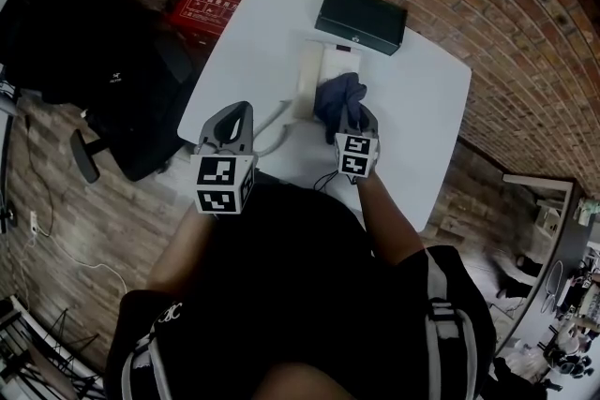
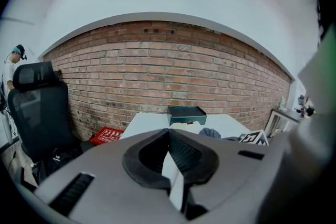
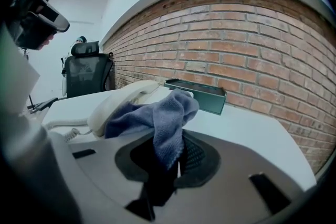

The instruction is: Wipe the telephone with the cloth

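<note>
Largest first: the white counter (image 1: pixel 422 108), mostly bare, leaving room to sweep around the work. Off its edge at 9 o'clock, a black office chair (image 1: pixel 84 33), well apart and out of the way. At the counter's 12 o'clock end, a dark green box (image 1: pixel 361 17), lying flat just beyond the job (touching the telephone or merely beside it: cannot tell). On the floor at 10 o'clock, a red crate (image 1: pixel 202 11), no part of this task.

Next, the telephone (image 1: pixel 326 68): cream, near the counter's middle, handset (image 3: pixel 123 99) resting along its top, coiled cord (image 1: pixel 272 134) trailing toward 7 o'clock. Sits squarely ahead, within easy reach from 6 o'clock. Bunched against its 6 o'clock side, the blue cloth (image 3: pixel 168 113), touching the handset, heaped rather than spread flat.

As for the right tool (image 3: pixel 176 150): clamped on a fold of the cloth, with the loose bulk spilling forward to serve as the wiping pad. Judged to be early in the wipe, with much of the telephone probably yet to cover.

Lastly the left tool (image 2: pixel 169 134): pinched together on nothing, hovering at the counter's 7 o'clock edge, apart from the telephone. Likely parked there to keep clear; might do well to steady the telephone if dragged by the cloth.
</note>
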Available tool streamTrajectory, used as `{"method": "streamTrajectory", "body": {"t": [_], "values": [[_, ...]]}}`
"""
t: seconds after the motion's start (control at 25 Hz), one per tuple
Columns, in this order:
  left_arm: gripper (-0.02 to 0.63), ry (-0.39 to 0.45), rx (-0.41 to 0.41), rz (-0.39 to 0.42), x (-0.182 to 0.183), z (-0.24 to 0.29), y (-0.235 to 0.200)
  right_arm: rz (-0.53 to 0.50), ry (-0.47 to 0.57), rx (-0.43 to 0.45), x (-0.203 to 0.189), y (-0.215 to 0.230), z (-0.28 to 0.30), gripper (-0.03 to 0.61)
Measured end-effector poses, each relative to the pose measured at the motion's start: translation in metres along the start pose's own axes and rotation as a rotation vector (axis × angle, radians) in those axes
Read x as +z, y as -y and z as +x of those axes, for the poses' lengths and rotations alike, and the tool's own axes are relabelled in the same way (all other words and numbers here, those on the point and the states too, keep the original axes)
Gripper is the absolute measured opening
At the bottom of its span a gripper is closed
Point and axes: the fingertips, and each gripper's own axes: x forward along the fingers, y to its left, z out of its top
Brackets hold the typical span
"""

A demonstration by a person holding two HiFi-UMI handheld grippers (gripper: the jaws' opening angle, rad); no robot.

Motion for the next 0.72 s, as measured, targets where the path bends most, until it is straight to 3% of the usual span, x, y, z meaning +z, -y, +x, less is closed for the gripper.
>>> {"method": "streamTrajectory", "body": {"t": [0.56, 0.72], "values": [[-0.003, 0.009, -0.016, -0.006, -0.002, -0.001, 0.0, 0.059, -0.051, 0.034, -0.017, -0.01, -0.017, 0.052], [-0.003, 0.033, -0.028, 0.0, 0.007, 0.002, 0.0, 0.08, -0.108, 0.079, -0.025, -0.018, -0.024, 0.052]]}}
